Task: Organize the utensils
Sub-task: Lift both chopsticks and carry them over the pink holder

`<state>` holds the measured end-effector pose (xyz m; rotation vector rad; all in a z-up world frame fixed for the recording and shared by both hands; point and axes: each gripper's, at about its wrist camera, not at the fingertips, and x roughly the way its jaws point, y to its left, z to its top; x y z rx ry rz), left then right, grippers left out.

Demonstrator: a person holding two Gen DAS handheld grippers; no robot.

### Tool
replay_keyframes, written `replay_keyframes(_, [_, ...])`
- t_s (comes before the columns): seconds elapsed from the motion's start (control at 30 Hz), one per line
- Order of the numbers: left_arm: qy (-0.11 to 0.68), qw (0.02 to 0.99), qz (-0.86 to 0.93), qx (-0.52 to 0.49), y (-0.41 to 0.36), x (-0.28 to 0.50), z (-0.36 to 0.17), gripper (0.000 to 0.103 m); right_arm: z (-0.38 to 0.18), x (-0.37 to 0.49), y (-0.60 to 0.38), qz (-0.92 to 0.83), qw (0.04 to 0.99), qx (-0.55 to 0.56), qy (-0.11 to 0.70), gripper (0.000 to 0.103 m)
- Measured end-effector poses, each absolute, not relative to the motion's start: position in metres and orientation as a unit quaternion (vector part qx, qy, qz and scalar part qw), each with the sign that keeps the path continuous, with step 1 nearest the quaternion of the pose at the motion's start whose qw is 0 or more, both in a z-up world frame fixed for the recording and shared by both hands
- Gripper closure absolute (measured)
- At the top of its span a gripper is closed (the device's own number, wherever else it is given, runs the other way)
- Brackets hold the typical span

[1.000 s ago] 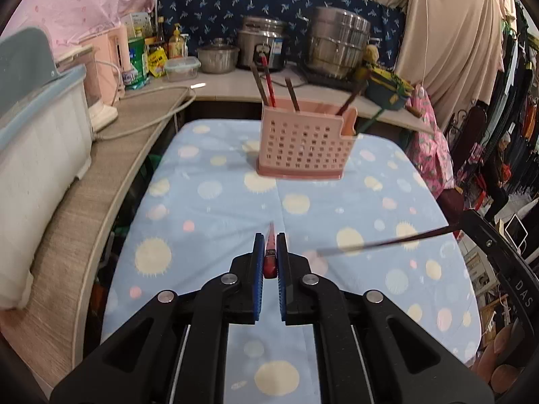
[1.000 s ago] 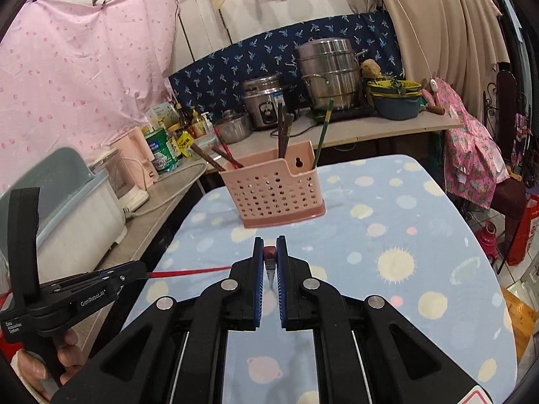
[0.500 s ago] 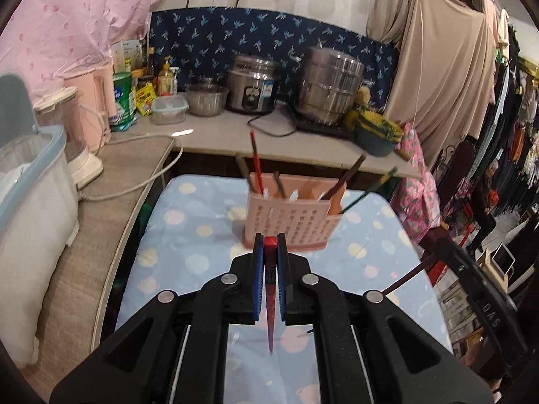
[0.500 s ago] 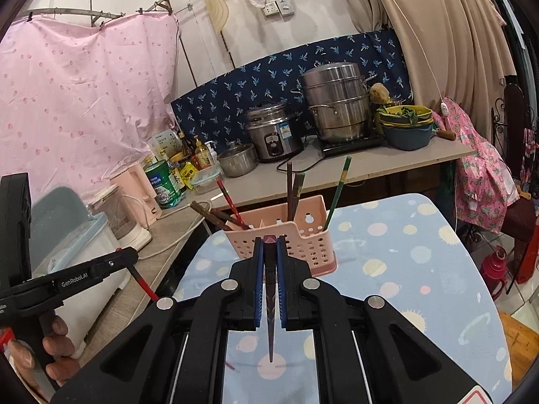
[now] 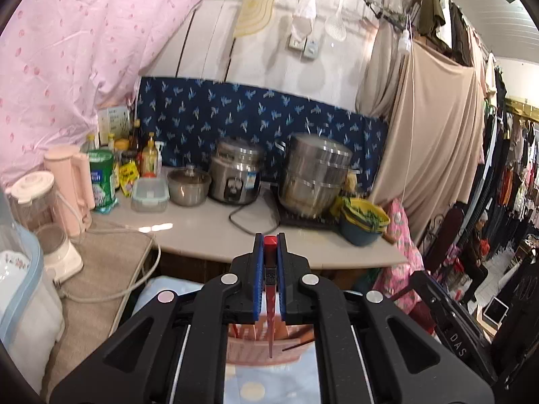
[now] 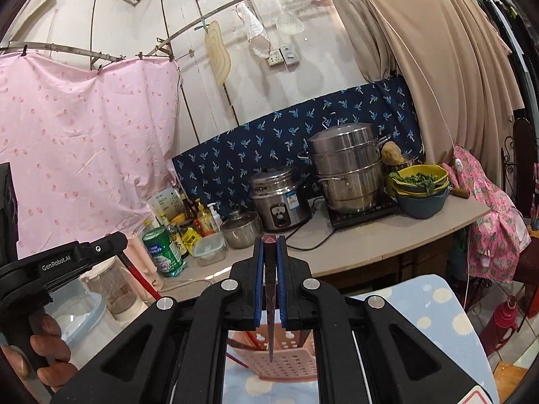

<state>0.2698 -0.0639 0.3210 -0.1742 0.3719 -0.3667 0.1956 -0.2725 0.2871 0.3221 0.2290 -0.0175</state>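
Left view: our left tongs [image 5: 270, 262] are clamped on a red chopstick [image 5: 270, 303], tip down over the pink holder [image 5: 262, 350].
Right view: our right tongs [image 6: 269, 262] pinch a dark chopstick [image 6: 270, 309] above the holder [image 6: 286, 360].

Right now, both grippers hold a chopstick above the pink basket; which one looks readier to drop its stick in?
Probably the left. The left gripper holds its red chopstick tip-down over the pink basket opening. The right gripper's dark chopstick points at the basket's perforated front wall.
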Motion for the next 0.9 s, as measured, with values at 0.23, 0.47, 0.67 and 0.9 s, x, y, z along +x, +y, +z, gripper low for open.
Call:
replay_keyframes(0.23, [0.156, 0.972, -0.154, -0.078, -0.074, 0.311, 0.328, 0.096, 0.291, 0.239, -0.279, -0.015, 0.982, 0.154, 0.112, 0.096])
replay_keyframes(0.47, [0.195, 0.968, -0.141, -0.068, -0.077, 0.342, 0.288, 0.096, 0.257, 0.268, -0.278, -0.017, 0.978, 0.149, 0.148, 0.096])
replay_keyframes(0.67, [0.241, 0.958, -0.137, -0.073, -0.075, 0.361, 0.250, 0.096, 0.226, 0.287, -0.274, -0.024, 0.973, 0.139, 0.185, 0.096])
replay_keyframes(0.9, [0.262, 0.953, -0.128, -0.077, -0.072, 0.366, 0.228, 0.096, 0.211, 0.296, -0.275, -0.031, 0.969, 0.132, 0.205, 0.096])
